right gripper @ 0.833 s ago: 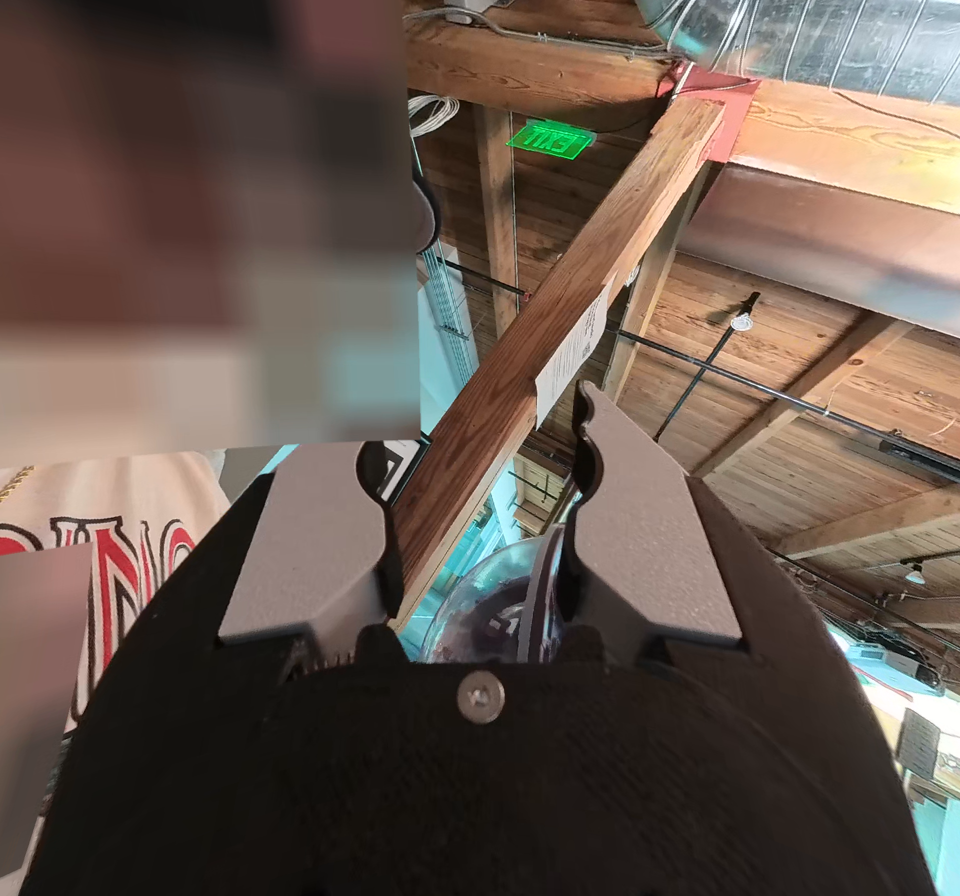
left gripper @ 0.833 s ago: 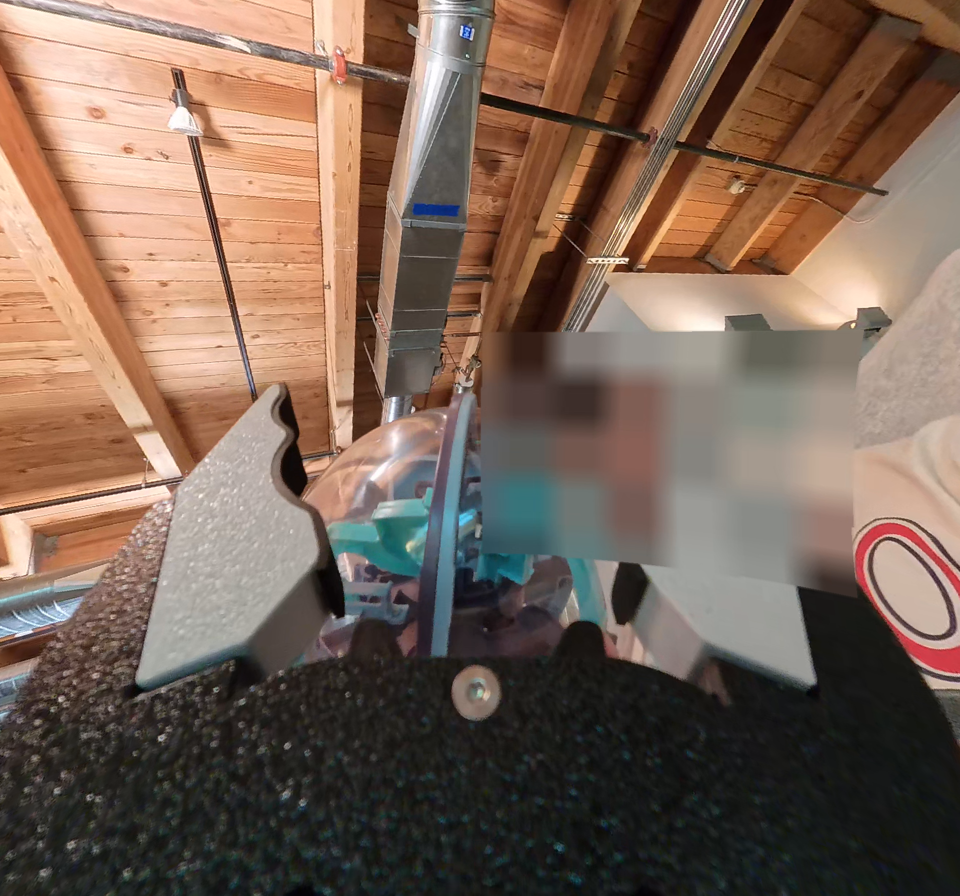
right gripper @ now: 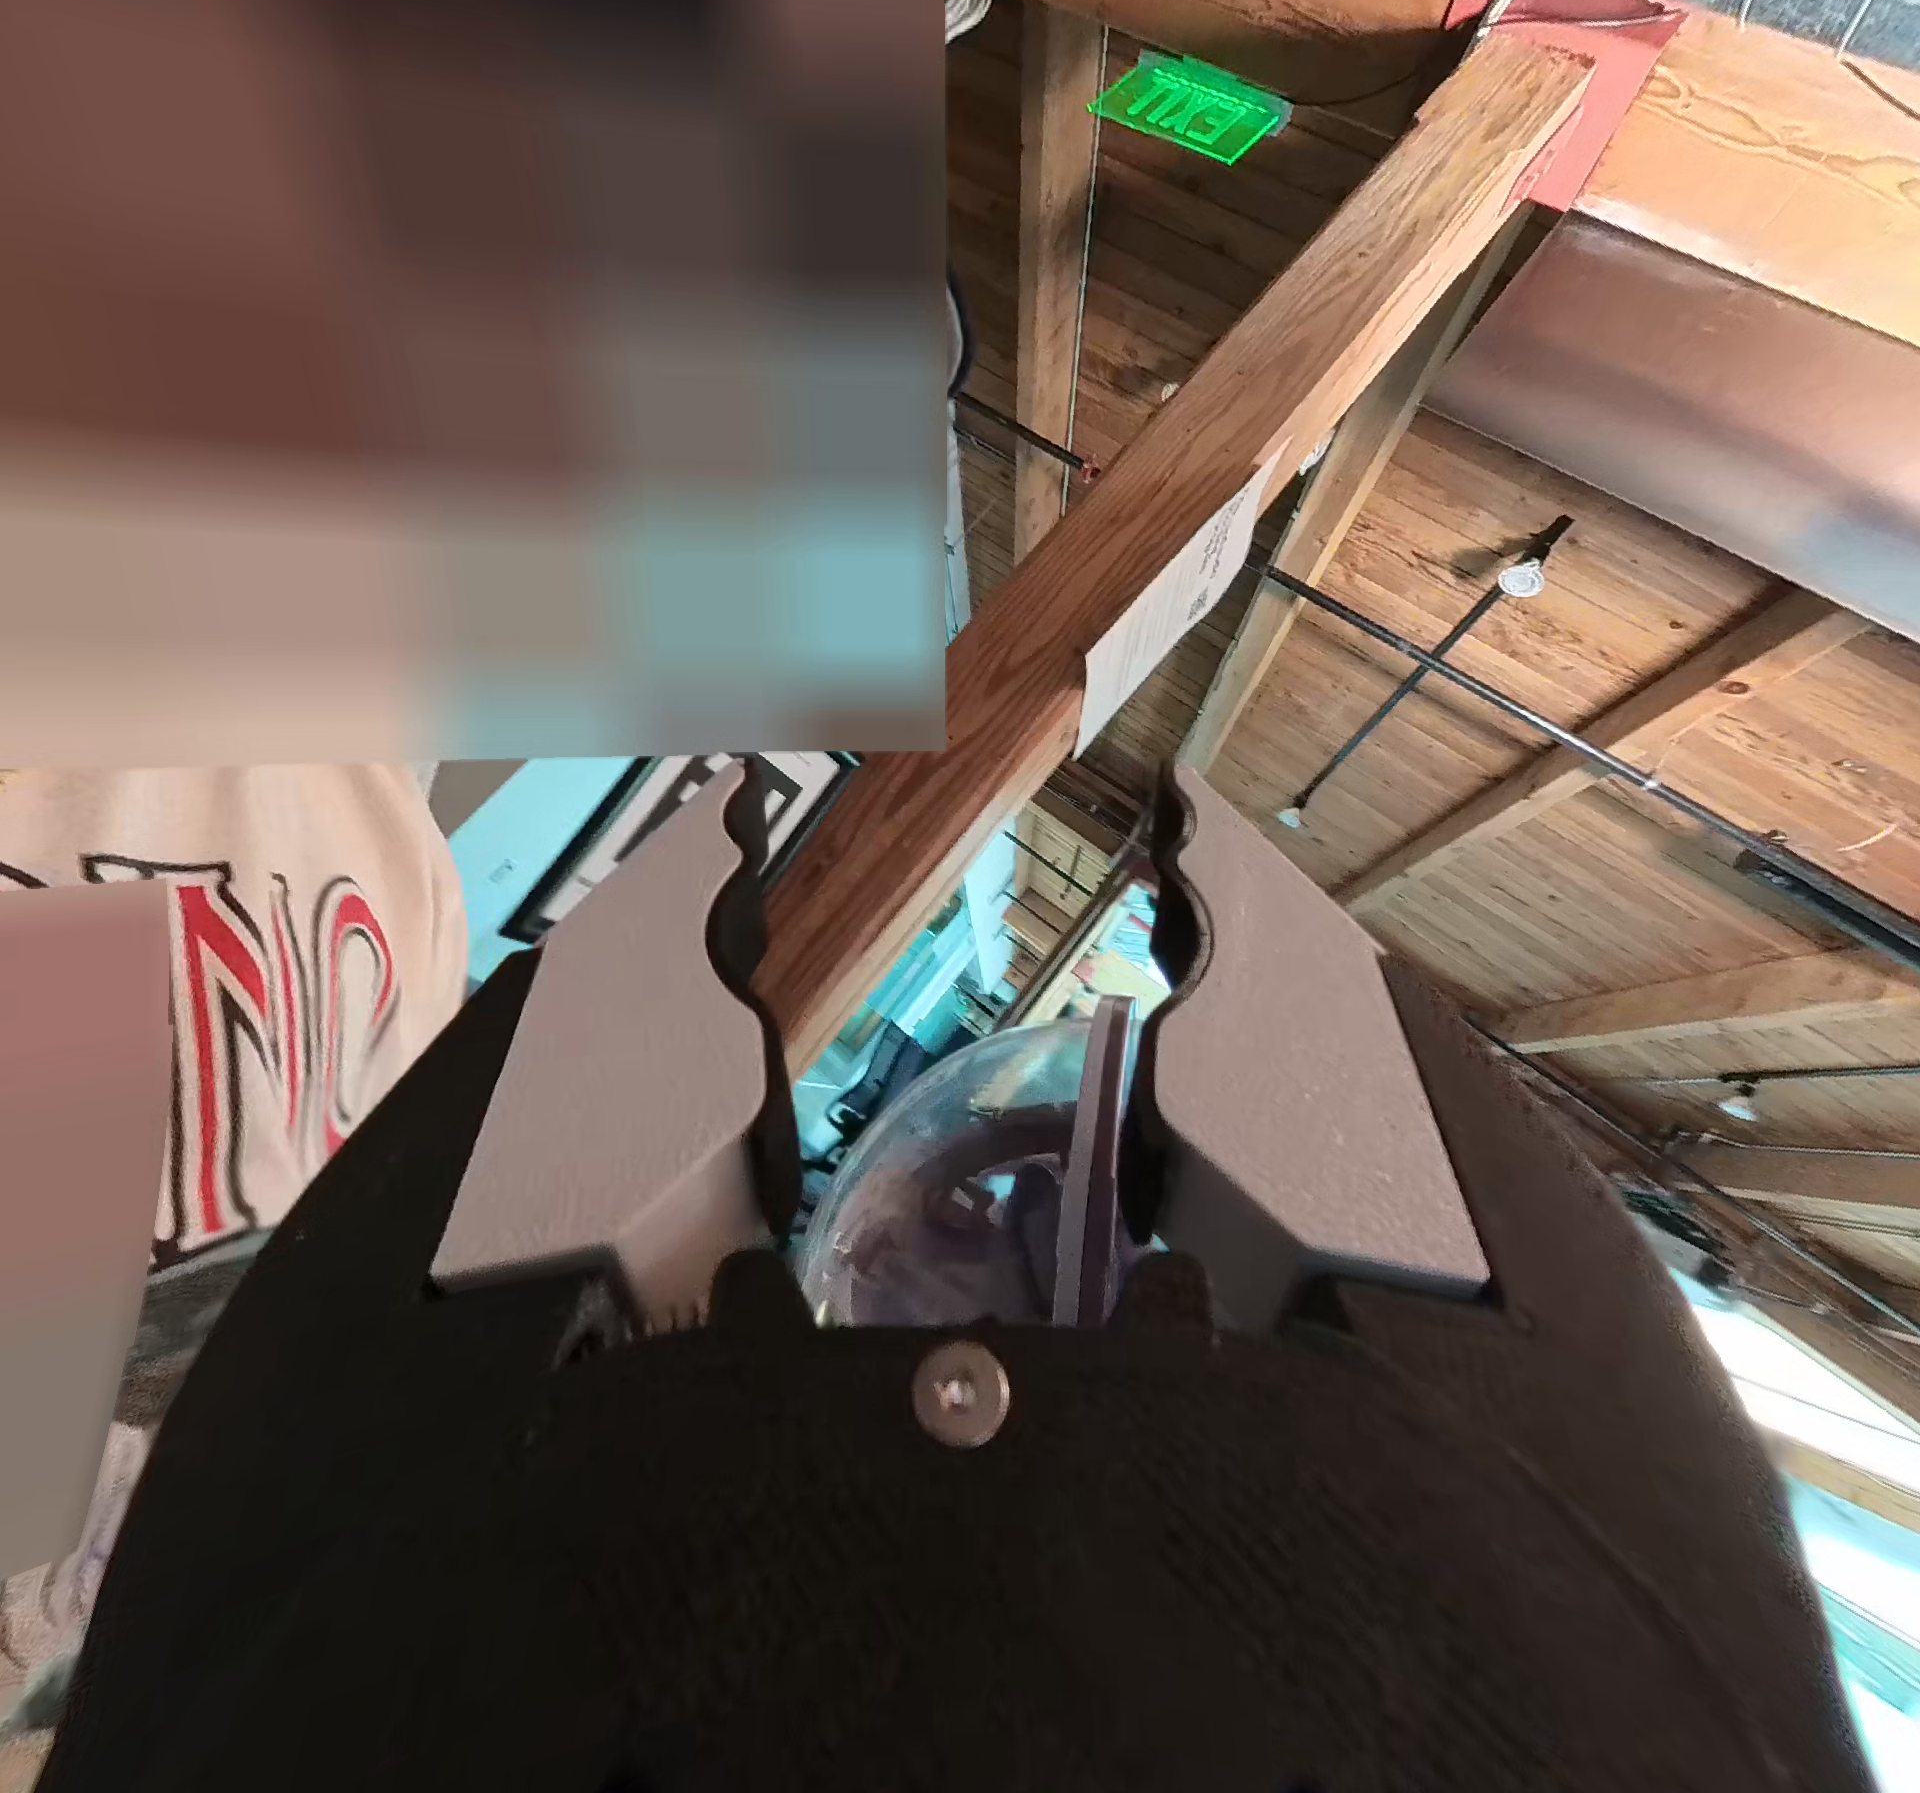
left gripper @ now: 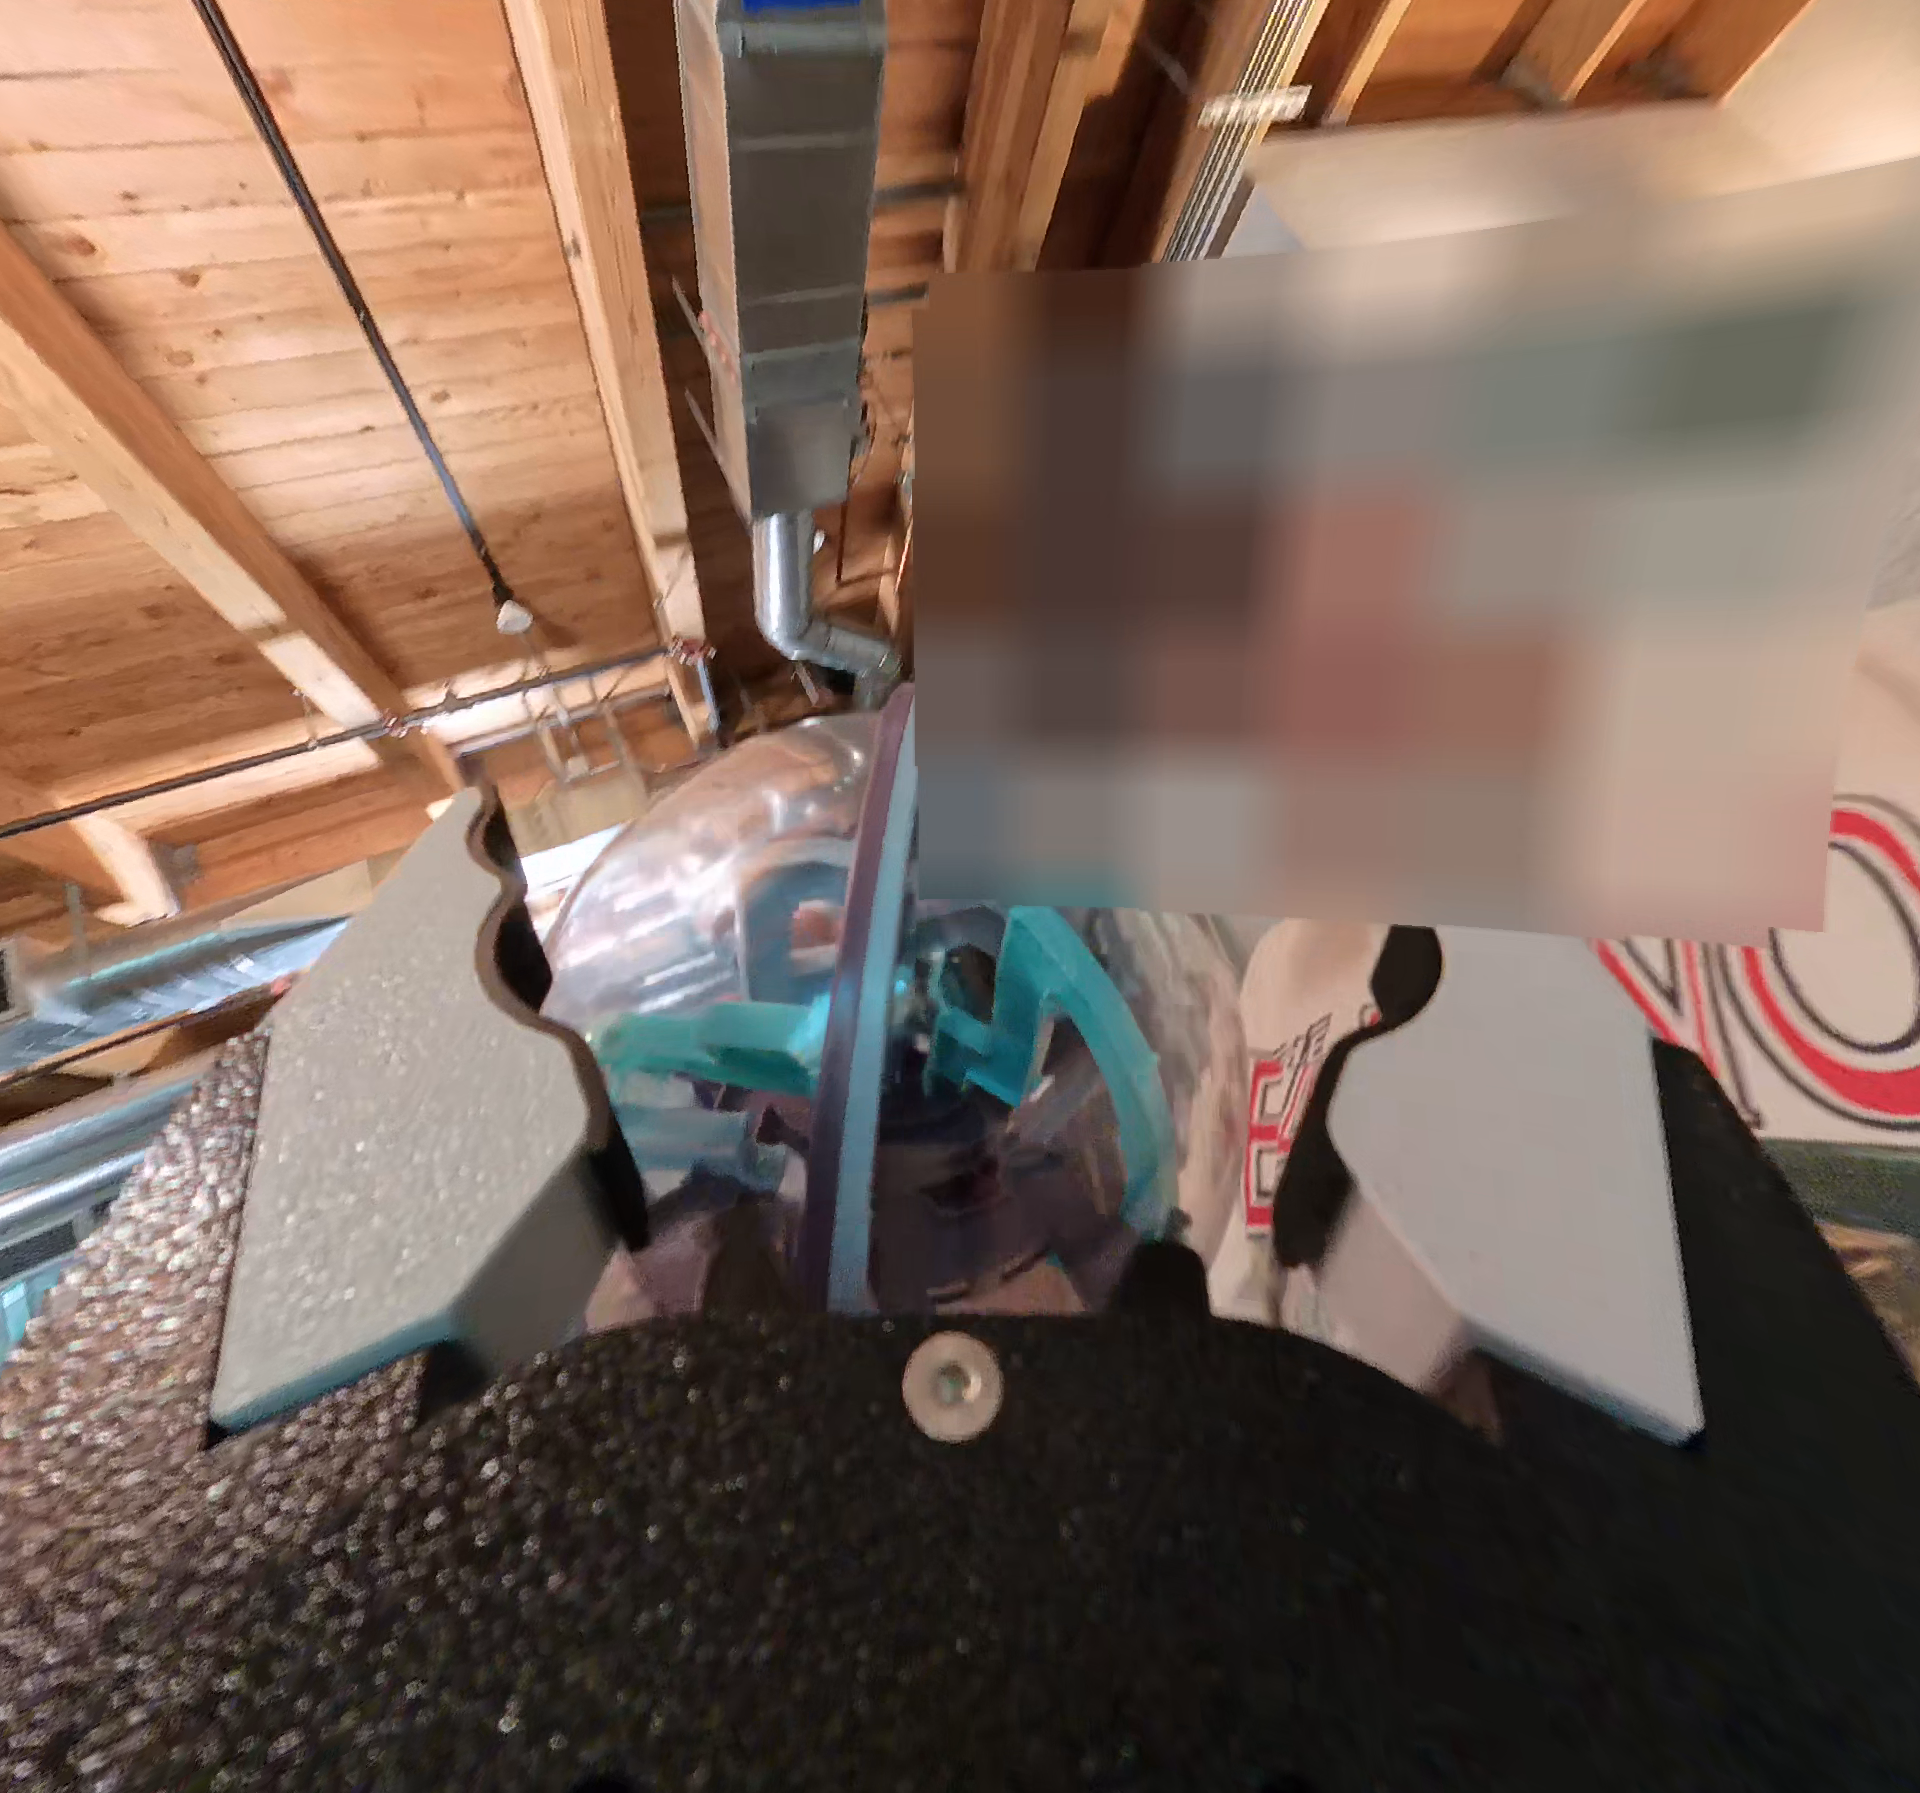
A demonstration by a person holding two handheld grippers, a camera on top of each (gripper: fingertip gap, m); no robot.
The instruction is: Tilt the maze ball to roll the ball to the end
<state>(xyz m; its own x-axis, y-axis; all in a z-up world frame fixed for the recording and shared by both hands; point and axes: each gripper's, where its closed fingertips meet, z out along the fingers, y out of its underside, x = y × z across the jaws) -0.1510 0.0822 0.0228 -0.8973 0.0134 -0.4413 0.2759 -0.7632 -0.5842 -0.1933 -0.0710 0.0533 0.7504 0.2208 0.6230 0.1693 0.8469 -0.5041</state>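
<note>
Glowing green sign [right gripper: 1195,107] above right claw [right gripper: 961,922]

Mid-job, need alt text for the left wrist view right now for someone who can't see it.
The left gripper points up at a wooden ceiling, its grey fingers spread around a clear maze ball with teal tracks inside. A metal duct runs overhead; a person's printed shirt shows at right.

Both my wrist cameras point steeply upward at the wooden ceiling [left gripper: 260,309]. The left one looks along its fingers with the clear maze ball [left gripper: 831,995] close up between them. The right one sees the same ball [right gripper: 966,1182] low and near; both catch the person's pale shirt [right gripper: 291,964].
</note>
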